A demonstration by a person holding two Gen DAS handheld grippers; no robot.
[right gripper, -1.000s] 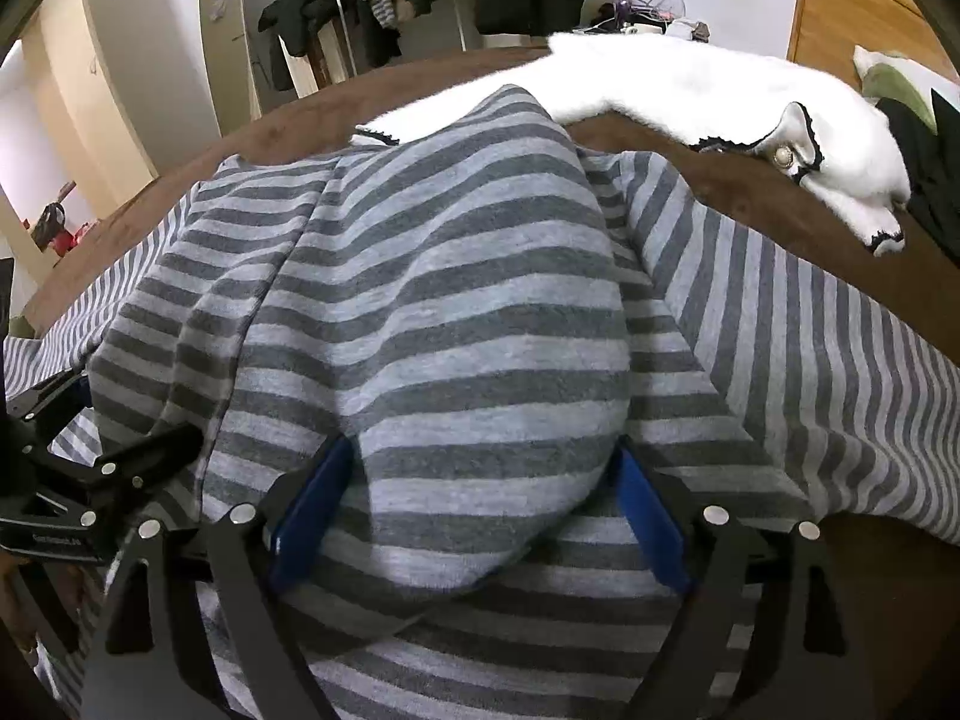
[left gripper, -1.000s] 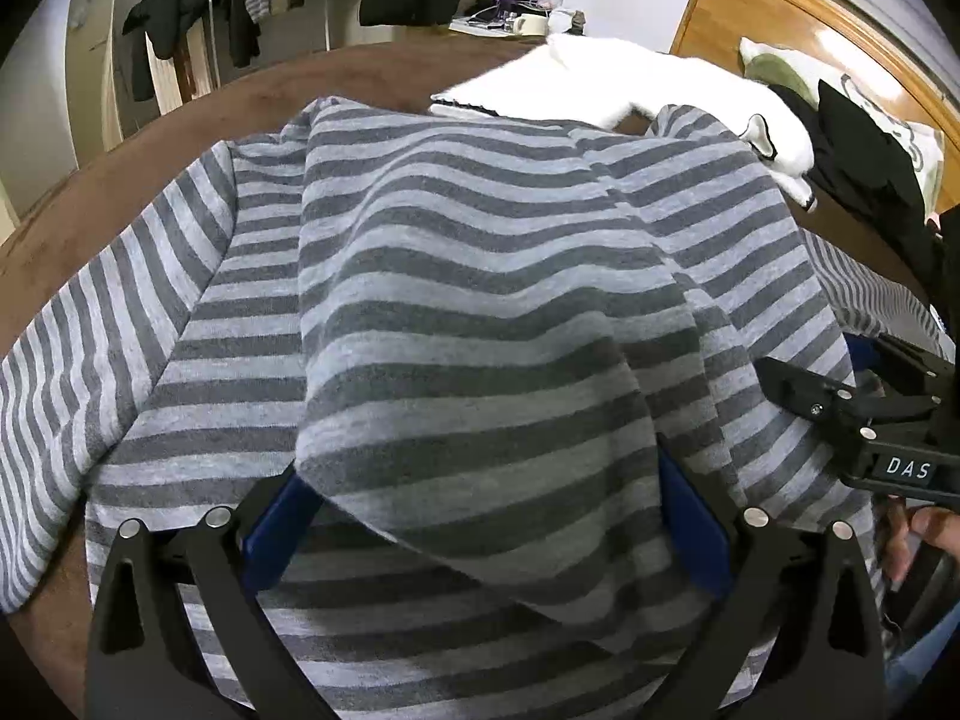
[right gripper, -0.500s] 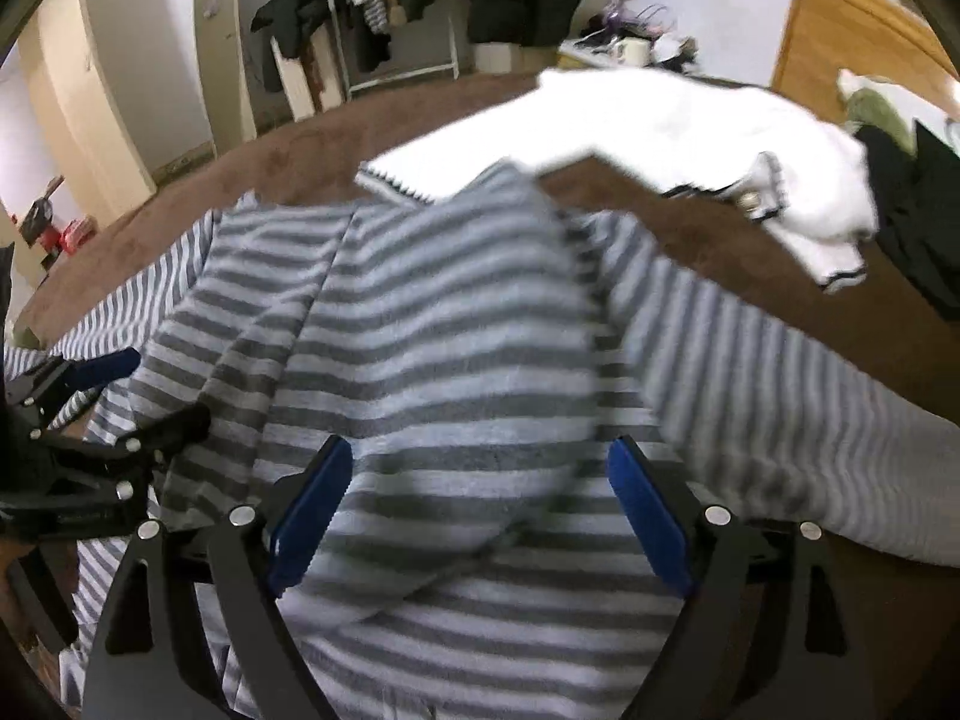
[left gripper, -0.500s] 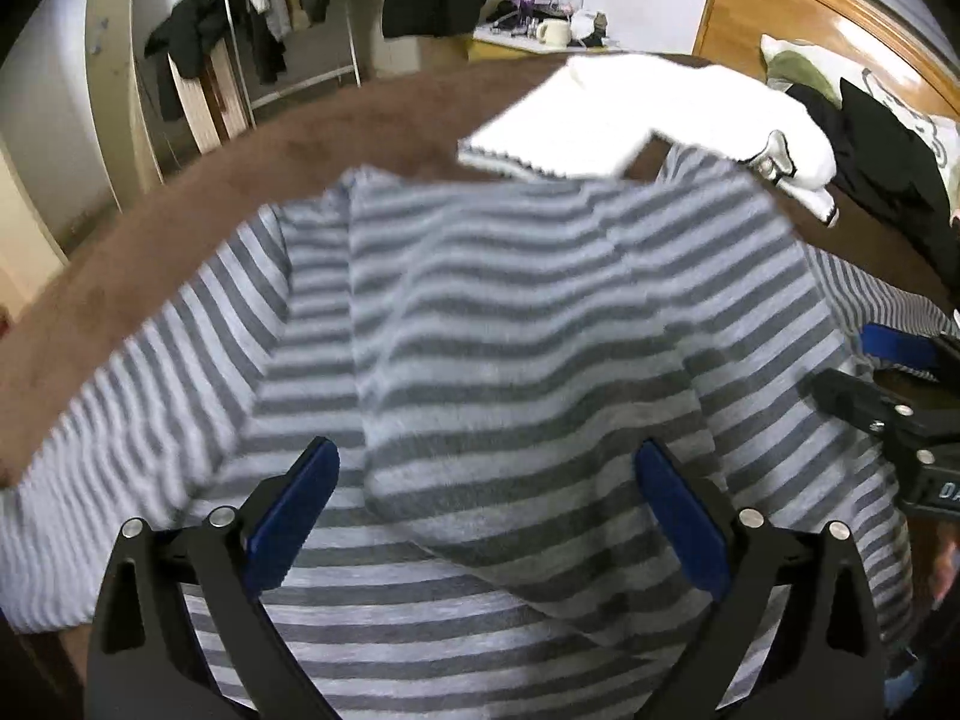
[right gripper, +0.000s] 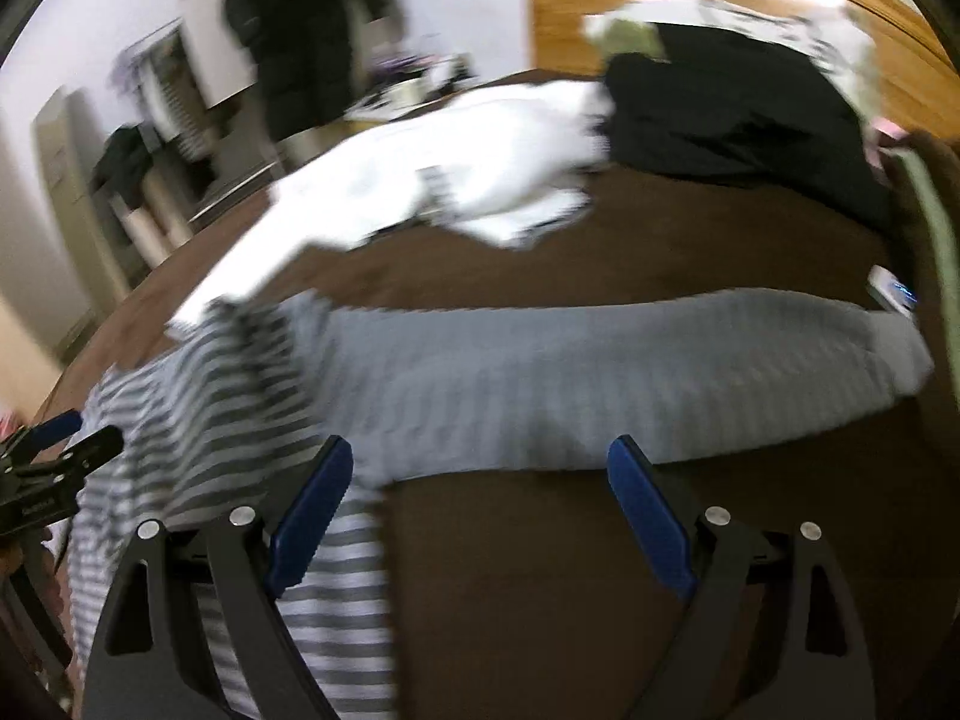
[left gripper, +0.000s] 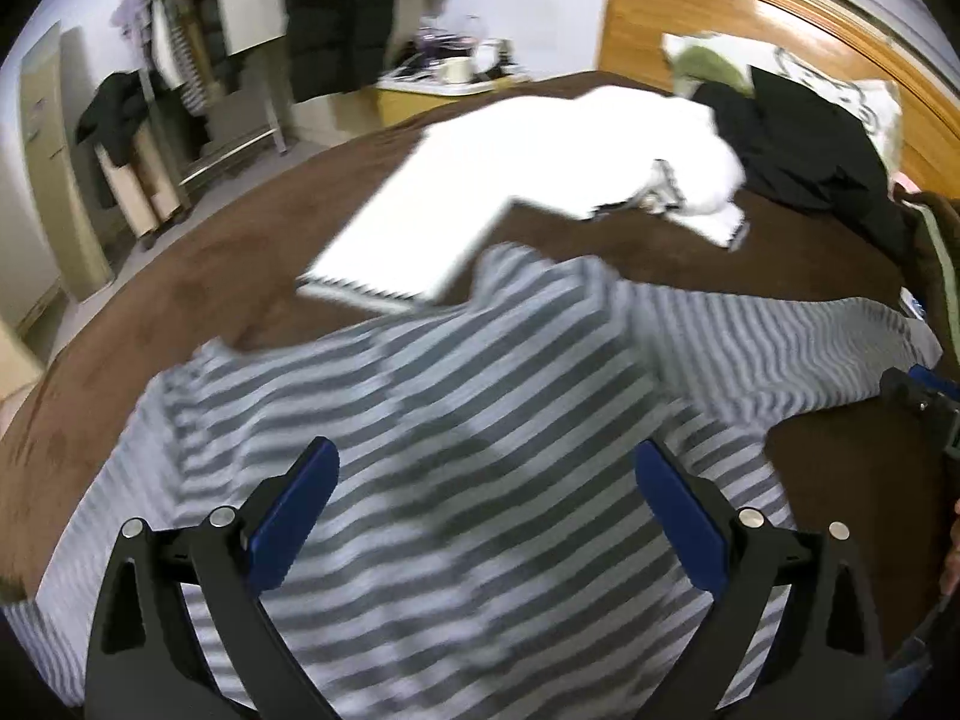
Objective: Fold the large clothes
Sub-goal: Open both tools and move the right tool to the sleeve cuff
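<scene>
A grey striped top (left gripper: 456,420) lies folded on the brown bed cover (left gripper: 180,288). One sleeve (right gripper: 600,384) stretches out to the right across the cover. My left gripper (left gripper: 480,510) is open above the folded body of the top, holding nothing. My right gripper (right gripper: 480,504) is open over the near edge of the sleeve and the bare cover, holding nothing. The left gripper also shows at the left edge of the right wrist view (right gripper: 54,468). Both views are blurred by motion.
A white garment (left gripper: 540,168) lies beyond the striped top. A black garment (left gripper: 810,144) and pillows lie at the wooden headboard (left gripper: 780,18). A clothes rack (left gripper: 180,90) and a hung black coat (left gripper: 336,6) stand past the bed.
Both grippers have let go of the striped cloth and pulled back and up. The fold now lies flat, and the right gripper has swung right over the sleeve.
</scene>
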